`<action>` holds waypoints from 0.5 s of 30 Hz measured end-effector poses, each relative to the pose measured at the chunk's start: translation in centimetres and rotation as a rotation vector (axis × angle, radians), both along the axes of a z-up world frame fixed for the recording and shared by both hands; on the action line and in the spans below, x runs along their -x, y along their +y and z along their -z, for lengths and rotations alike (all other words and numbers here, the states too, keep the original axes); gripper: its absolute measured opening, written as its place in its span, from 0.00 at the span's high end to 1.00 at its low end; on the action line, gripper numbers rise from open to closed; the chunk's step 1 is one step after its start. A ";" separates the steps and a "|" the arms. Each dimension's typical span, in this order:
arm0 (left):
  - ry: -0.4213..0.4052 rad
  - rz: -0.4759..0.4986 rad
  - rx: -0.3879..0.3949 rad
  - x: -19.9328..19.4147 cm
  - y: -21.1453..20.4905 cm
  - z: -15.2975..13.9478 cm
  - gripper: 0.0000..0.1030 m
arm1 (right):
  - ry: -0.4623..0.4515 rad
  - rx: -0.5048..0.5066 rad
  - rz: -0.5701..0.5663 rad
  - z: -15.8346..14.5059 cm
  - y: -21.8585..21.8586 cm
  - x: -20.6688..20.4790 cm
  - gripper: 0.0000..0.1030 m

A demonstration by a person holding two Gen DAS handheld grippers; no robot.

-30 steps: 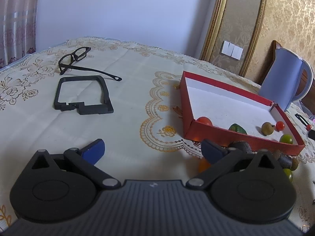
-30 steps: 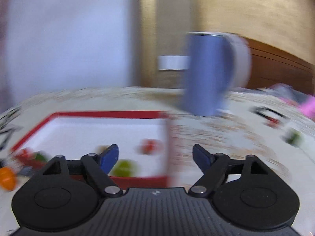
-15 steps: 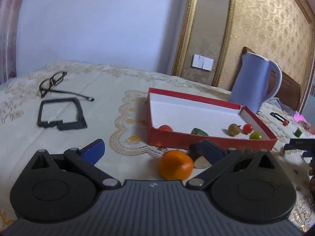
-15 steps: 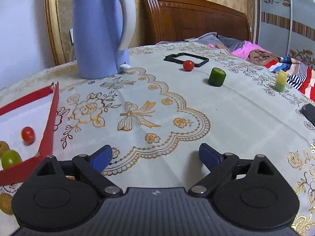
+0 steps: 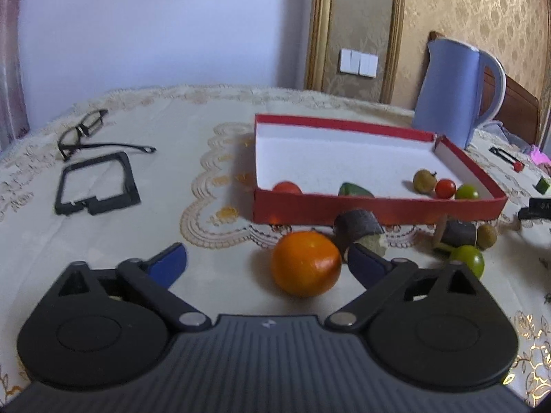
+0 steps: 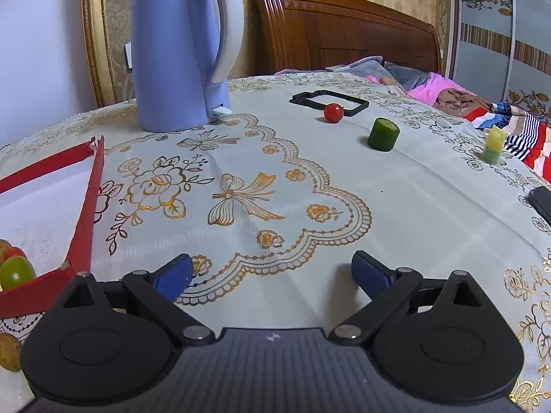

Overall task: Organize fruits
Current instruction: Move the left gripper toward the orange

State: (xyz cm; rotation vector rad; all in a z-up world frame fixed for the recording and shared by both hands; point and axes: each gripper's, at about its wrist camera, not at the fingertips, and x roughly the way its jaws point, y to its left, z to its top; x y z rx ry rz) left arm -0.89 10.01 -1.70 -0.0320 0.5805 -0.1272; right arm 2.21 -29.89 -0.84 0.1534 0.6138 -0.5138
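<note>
While the right gripper [image 6: 272, 272] hangs wide and empty, the left gripper [image 5: 267, 261], spread and unladen, frames the round orange fruit [image 5: 305, 263] against its right finger, needing closure before the red cardboard tray [image 5: 378, 208] ahead.

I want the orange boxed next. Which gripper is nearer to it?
Left. The left gripper has the orange just ahead between its open fingers; the right gripper faces bare tablecloth, no orange in view.
</note>
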 end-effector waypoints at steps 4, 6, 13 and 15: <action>0.001 0.017 -0.064 0.0 -1.0 0.3 0.22 | 0.000 0.001 0.001 0.0 0.0 0.0 0.03; -0.004 0.038 -0.064 0.2 -1.2 0.3 0.34 | 0.000 0.000 0.001 0.0 0.0 0.0 0.03; -0.023 0.078 -0.061 0.7 -2.2 0.1 0.61 | -0.001 0.000 0.001 0.0 0.0 0.1 0.03; -0.022 0.077 -0.056 0.7 -2.2 0.1 0.61 | 0.000 0.000 0.001 0.0 0.0 0.0 0.03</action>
